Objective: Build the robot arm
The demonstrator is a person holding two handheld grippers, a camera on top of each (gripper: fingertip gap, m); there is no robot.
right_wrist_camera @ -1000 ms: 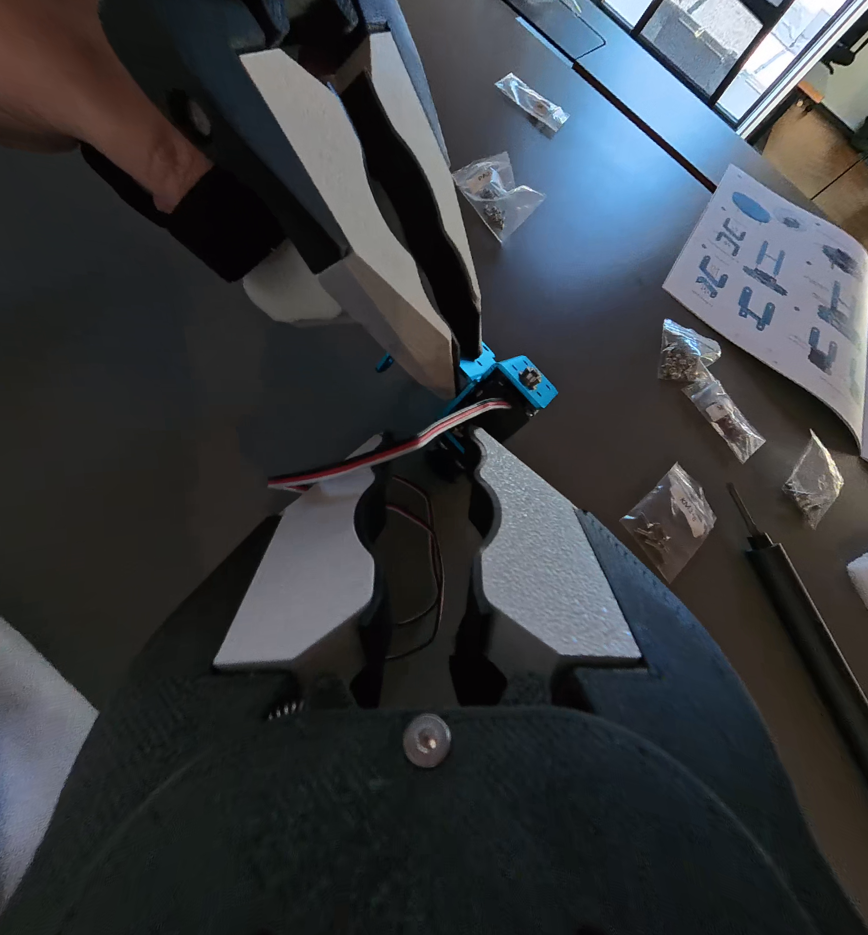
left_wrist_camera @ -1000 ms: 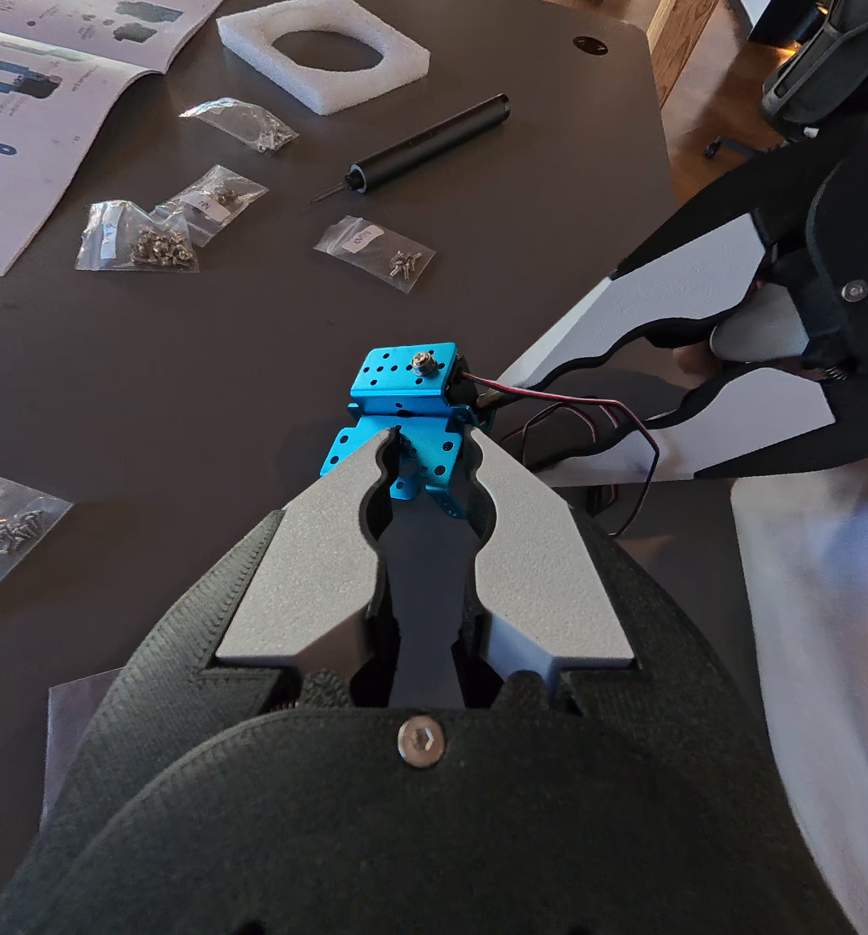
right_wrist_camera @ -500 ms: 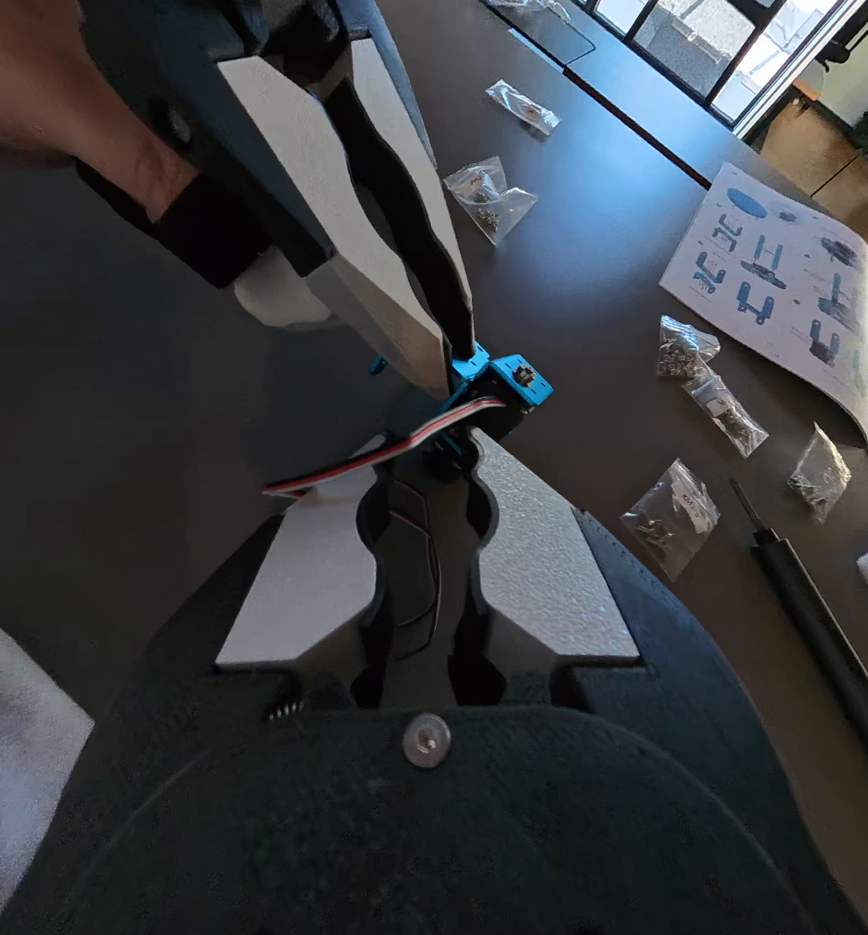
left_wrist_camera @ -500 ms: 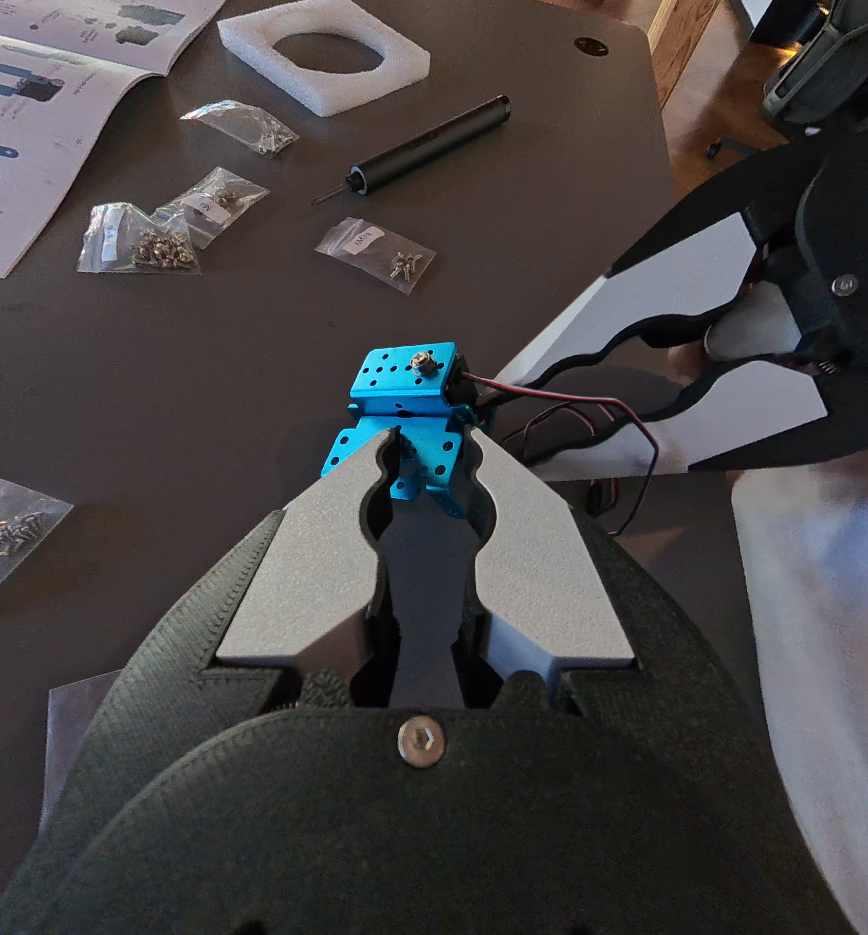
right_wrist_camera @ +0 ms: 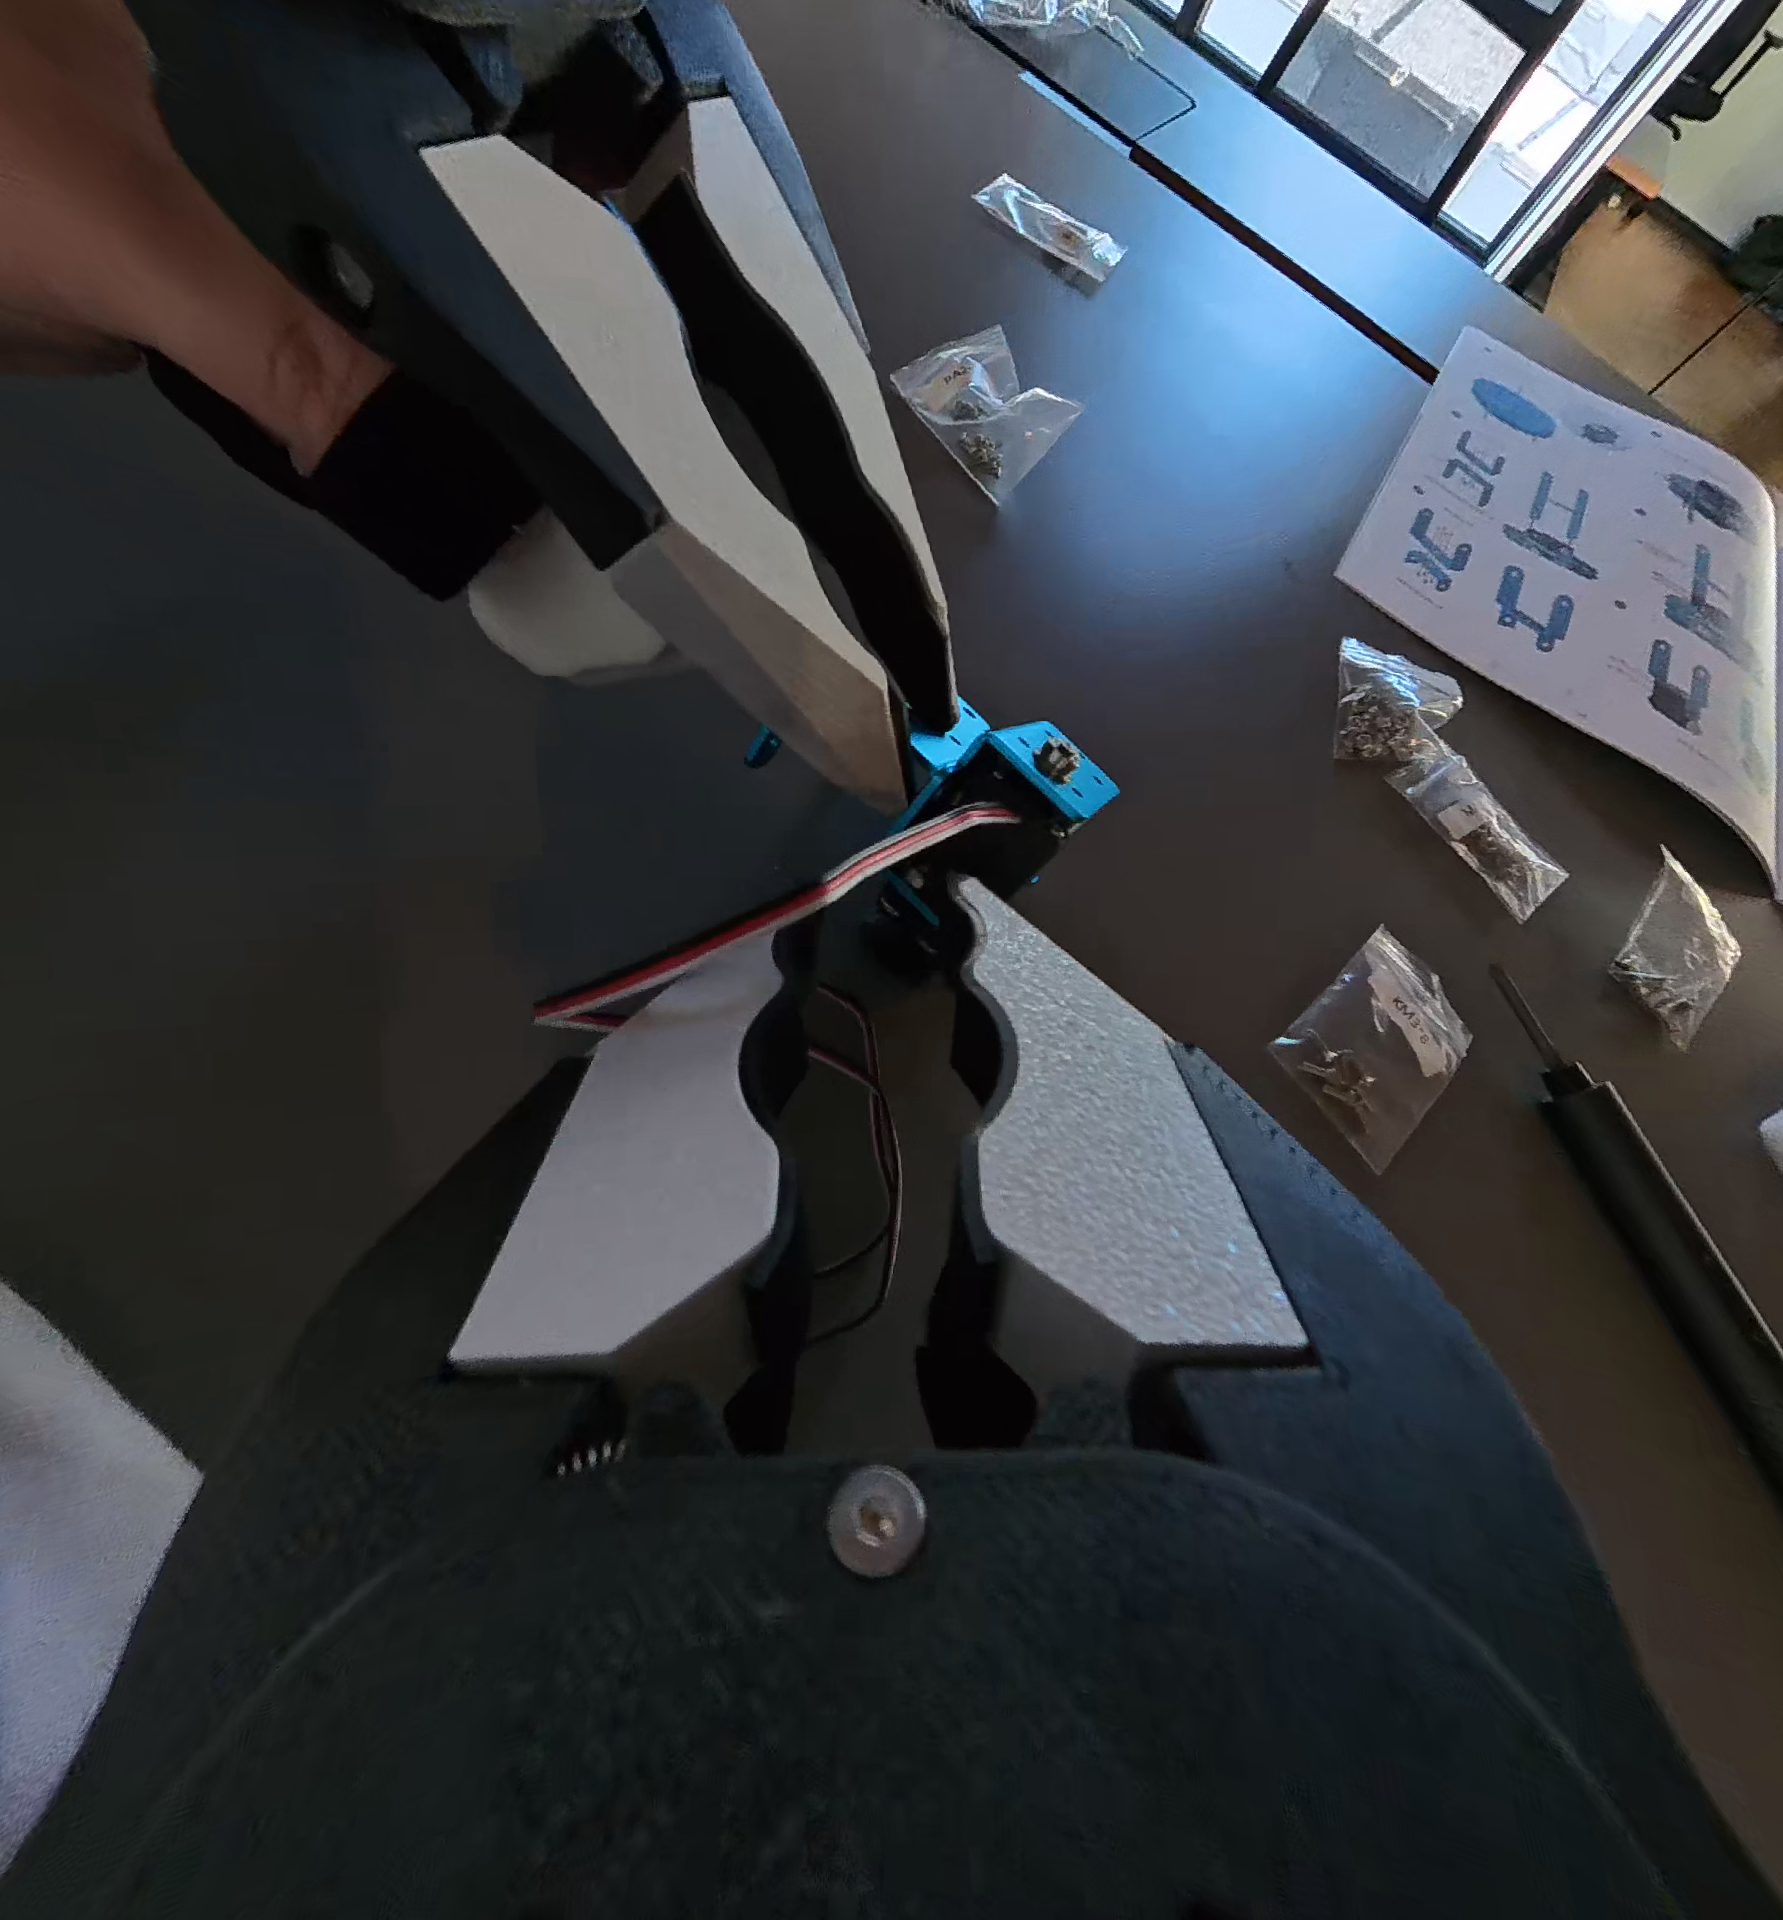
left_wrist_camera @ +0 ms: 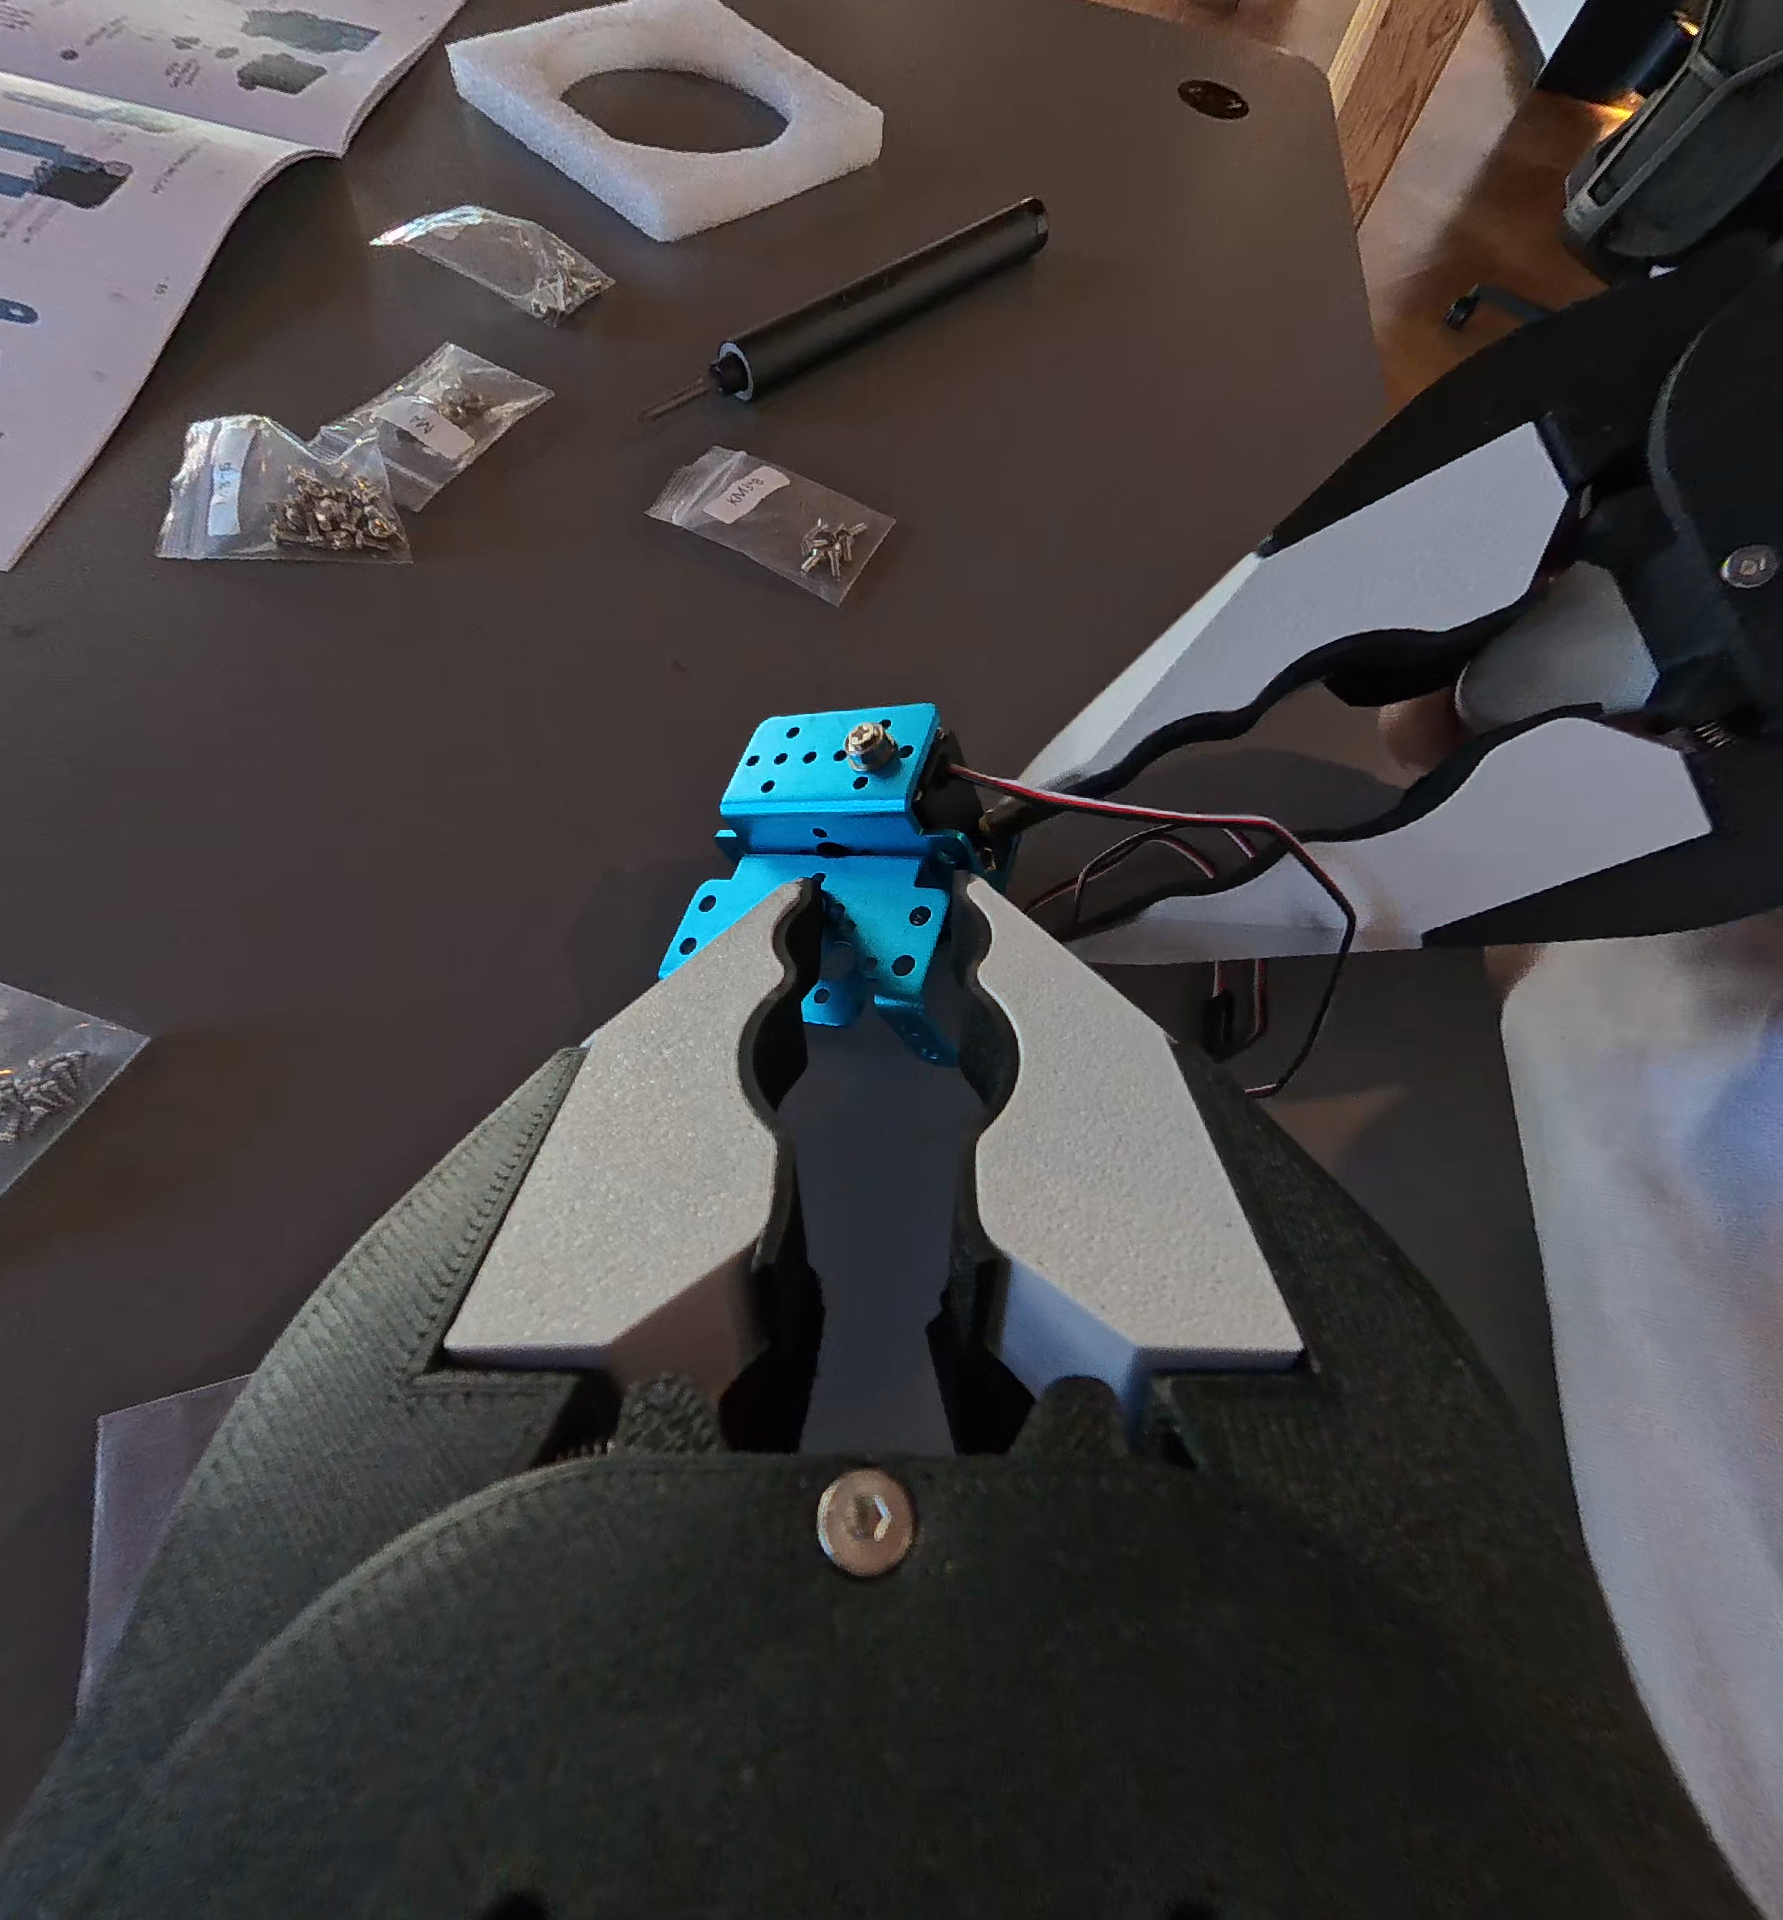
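Observation:
A blue perforated metal bracket assembly (left_wrist_camera: pixel 825 790) with a black servo and a screw on top sits over the dark table (left_wrist_camera: pixel 399 727). My left gripper (left_wrist_camera: pixel 887 904) is shut on its lower blue bracket. In the right wrist view the assembly (right_wrist_camera: pixel 1048 769) is held by the left gripper (right_wrist_camera: pixel 918 743), which comes in from the upper left. Red, white and black servo wires (left_wrist_camera: pixel 1178 821) run to the right. My right gripper (right_wrist_camera: pixel 882 904) is open, its tips right at the servo's back end, with the wires (right_wrist_camera: pixel 866 883) passing between and over its fingers. It also shows in the left wrist view (left_wrist_camera: pixel 1053 852).
A black screwdriver (left_wrist_camera: pixel 887 291) lies behind the assembly. Several clear bags of screws (left_wrist_camera: pixel 773 520) (left_wrist_camera: pixel 284 499) (left_wrist_camera: pixel 497 260) lie around it. A white foam frame (left_wrist_camera: pixel 658 114) and an open instruction booklet (left_wrist_camera: pixel 56 239) are at the back. The table's edge (left_wrist_camera: pixel 1354 312) is to the right. My two grippers' fingertips are within a few centimetres of each other. Both grippers' tips are roughly 25 cm from the black screwdriver (left_wrist_camera: pixel 887 291). It turns up in the right wrist view (right_wrist_camera: pixel 1741 1351) as well.
My right gripper has crept a little closer to the servo end of the assembly. My left gripper keeps the same hold and has barely moved.

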